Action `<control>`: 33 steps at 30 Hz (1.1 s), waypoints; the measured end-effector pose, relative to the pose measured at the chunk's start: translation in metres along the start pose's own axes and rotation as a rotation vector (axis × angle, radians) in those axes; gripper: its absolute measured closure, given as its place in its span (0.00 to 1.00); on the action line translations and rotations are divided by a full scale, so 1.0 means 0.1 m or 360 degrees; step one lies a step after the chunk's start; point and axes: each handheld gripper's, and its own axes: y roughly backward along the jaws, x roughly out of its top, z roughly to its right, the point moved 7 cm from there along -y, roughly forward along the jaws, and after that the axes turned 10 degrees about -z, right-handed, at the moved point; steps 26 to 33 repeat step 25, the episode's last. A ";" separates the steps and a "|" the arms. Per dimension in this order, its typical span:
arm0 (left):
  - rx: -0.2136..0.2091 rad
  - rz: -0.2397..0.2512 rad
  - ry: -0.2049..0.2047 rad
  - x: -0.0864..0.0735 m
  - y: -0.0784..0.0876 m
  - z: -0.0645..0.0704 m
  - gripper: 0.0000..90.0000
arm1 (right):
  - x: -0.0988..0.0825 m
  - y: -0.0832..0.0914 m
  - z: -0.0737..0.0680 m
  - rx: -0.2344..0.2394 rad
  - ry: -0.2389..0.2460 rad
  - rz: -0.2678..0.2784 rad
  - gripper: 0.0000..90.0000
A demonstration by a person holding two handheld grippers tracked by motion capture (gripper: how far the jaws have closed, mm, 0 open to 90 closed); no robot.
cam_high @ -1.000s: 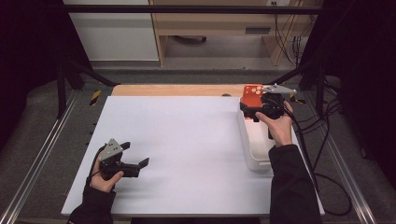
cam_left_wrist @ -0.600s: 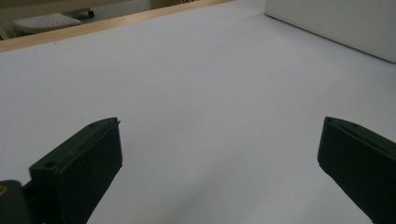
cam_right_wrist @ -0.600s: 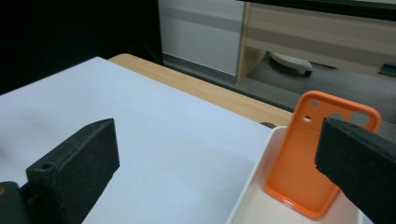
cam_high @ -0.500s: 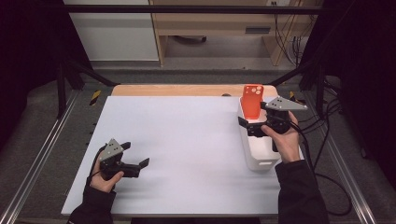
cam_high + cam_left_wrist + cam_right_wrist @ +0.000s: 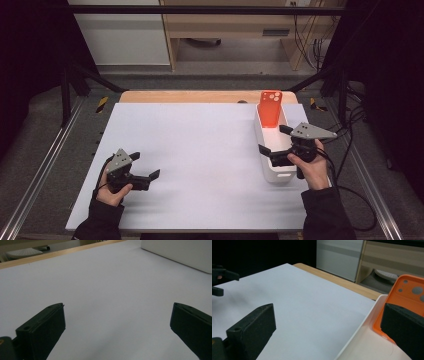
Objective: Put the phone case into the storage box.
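An orange phone case (image 5: 270,108) stands tilted against the far end of a long white bin (image 5: 278,175) at the table's right side. My right gripper (image 5: 274,139) hovers open over the bin's middle, a little short of the case, with nothing between its fingers. In the right gripper view the case (image 5: 407,295) rises just beyond the right jaw, inside the bin's rim (image 5: 362,327). My left gripper (image 5: 145,165) rests open and empty near the front left of the white table (image 5: 200,140).
The bin's white side (image 5: 180,252) lies far off in the left gripper view. A strip of wooden table edge (image 5: 190,96) runs along the back. Cables (image 5: 350,185) trail off the right side. Metal frame rails border the table.
My right gripper has let go of the orange case at the bin's far end and drawn back toward the person. The case stays leaning in the bin. The left gripper has not moved.
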 end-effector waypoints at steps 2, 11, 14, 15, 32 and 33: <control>-0.0002 0.0002 -0.0003 0.00 0.00 0.00 0.00 | -0.05 0.02 0.01 0.0004 0.0001 0.0009 0.00; -0.0010 0.0006 -0.0009 0.01 0.01 0.01 0.00 | -0.35 0.11 0.05 0.0024 0.0015 0.0000 0.00; -0.0010 0.0008 -0.0008 0.01 0.01 0.01 0.00 | -0.43 0.16 0.08 0.0011 0.0008 0.0012 0.00; -0.0009 0.0008 -0.0010 0.01 0.01 0.01 0.00 | -0.46 0.18 0.10 0.0006 0.0003 0.0025 0.00; -0.0013 0.0025 -0.0017 0.04 0.02 0.02 0.00 | -0.61 0.34 0.16 -0.0006 -0.0003 0.0057 0.00; -0.0013 0.0025 -0.0017 0.04 0.02 0.02 0.00 | -0.61 0.34 0.16 -0.0006 -0.0003 0.0057 0.00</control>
